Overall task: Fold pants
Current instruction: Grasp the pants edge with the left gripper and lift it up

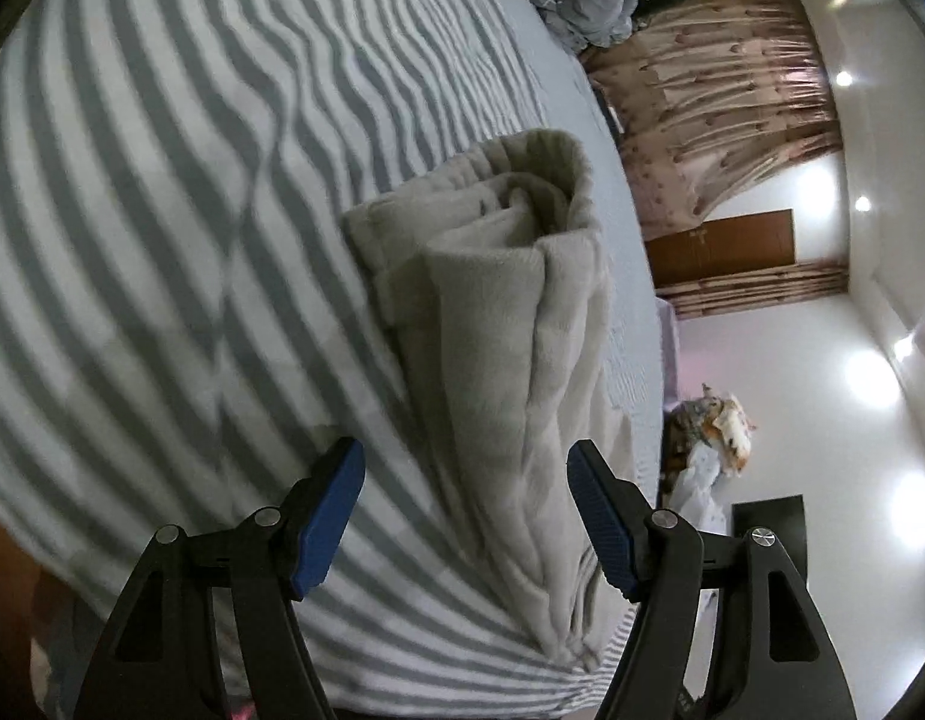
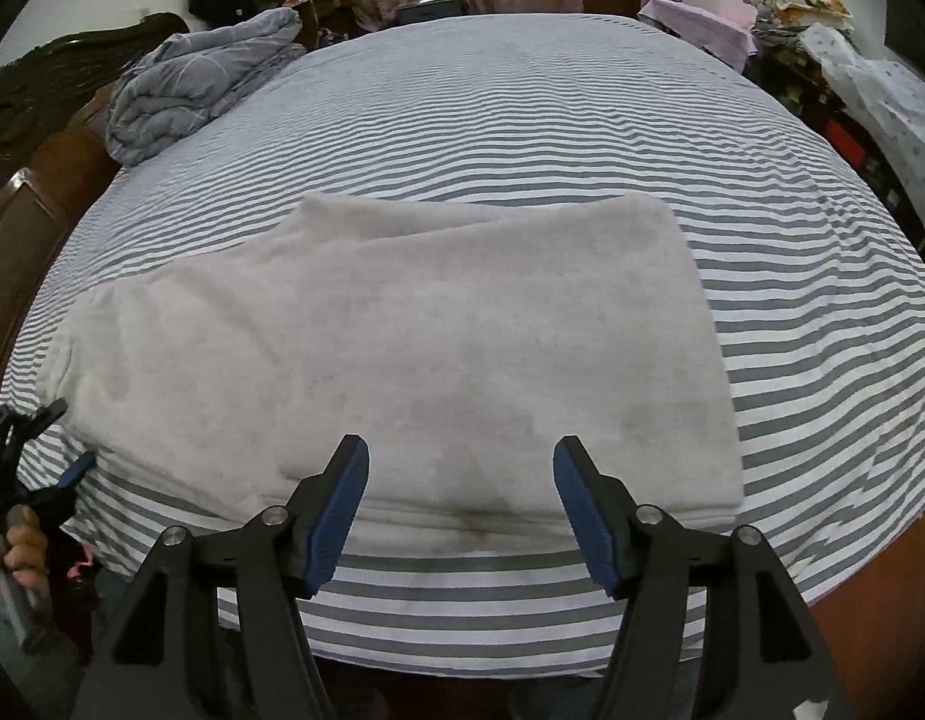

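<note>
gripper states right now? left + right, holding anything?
Left gripper: open, holding nothing; the folded pants lie ahead of its fingers.
Right gripper: open, holding nothing, above the pants' near edge.

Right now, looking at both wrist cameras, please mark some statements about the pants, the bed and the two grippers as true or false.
1. The pants lie on a striped bedsheet. True.
2. The right gripper is clamped on the pants. False: its jaws stand open above the cloth and hold nothing.
3. The left gripper is open. True.
4. The pants are dark blue. False: they are a pale beige grey.
5. A bundled grey quilt lies at the far left corner of the bed. True.
</note>
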Demonstrator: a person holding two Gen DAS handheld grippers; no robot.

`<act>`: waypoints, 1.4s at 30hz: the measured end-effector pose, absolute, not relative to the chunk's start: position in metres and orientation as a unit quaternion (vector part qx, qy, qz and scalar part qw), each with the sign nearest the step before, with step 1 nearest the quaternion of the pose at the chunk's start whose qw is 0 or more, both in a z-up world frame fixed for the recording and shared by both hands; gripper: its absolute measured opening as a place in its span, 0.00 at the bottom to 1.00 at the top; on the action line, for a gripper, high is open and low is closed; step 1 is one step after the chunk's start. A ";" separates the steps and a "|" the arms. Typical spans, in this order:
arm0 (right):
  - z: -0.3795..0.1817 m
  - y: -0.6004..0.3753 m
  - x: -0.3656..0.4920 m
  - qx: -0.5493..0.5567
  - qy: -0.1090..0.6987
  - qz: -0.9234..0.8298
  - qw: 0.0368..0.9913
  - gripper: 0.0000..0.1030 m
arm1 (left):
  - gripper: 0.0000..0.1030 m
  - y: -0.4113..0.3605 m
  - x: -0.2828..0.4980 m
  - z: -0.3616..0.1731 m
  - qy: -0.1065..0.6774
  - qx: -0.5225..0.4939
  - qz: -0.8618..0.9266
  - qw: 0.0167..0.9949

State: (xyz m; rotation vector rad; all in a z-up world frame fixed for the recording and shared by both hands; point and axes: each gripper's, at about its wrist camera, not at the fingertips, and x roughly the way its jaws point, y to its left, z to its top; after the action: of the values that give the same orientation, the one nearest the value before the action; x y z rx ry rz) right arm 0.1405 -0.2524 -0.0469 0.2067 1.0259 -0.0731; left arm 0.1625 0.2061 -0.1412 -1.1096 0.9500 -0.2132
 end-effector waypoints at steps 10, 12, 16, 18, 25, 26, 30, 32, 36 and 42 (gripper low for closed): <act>-0.052 -0.236 0.151 0.085 0.502 -0.036 0.860 0.60 | 0.68 0.211 0.199 -0.138 0.408 -0.489 -0.116 0.762; -0.054 -0.232 0.154 0.082 0.503 -0.036 0.860 0.60 | 0.68 0.210 0.213 -0.140 0.405 -0.493 -0.120 0.761; -0.056 -0.226 0.160 0.081 0.503 -0.033 0.860 0.60 | 0.75 0.208 0.228 -0.139 0.402 -0.499 -0.122 0.758; -0.058 -0.223 0.163 0.085 0.503 -0.031 0.860 0.60 | 0.75 0.203 0.233 -0.136 0.396 -0.493 -0.118 0.765; -0.067 -0.218 0.165 0.089 0.508 -0.026 0.856 0.60 | 0.62 0.198 0.219 -0.114 0.353 -0.477 -0.170 0.787; -0.068 -0.219 0.165 0.092 0.508 -0.025 0.856 0.60 | 0.62 0.197 0.220 -0.115 0.355 -0.465 -0.172 0.793; -0.071 -0.221 0.165 0.104 0.510 -0.025 0.853 0.60 | 0.57 0.196 0.225 -0.137 0.383 -0.467 -0.152 0.782; -0.072 -0.222 0.165 0.104 0.511 -0.023 0.853 0.60 | 0.57 0.195 0.224 -0.134 0.378 -0.462 -0.151 0.788; -0.077 -0.225 0.166 0.106 0.515 -0.024 0.850 0.60 | 0.57 0.191 0.232 -0.133 0.383 -0.454 -0.136 0.793; -0.080 -0.230 0.166 0.100 0.509 -0.035 0.854 0.61 | 0.32 0.173 0.239 -0.126 0.398 -0.393 -0.092 0.824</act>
State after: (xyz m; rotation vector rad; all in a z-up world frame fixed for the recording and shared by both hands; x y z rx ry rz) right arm 0.1664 -0.2300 -0.0796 0.2105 1.0709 -0.0734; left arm 0.2390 0.1726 -0.1258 -0.8351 0.8455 -0.1948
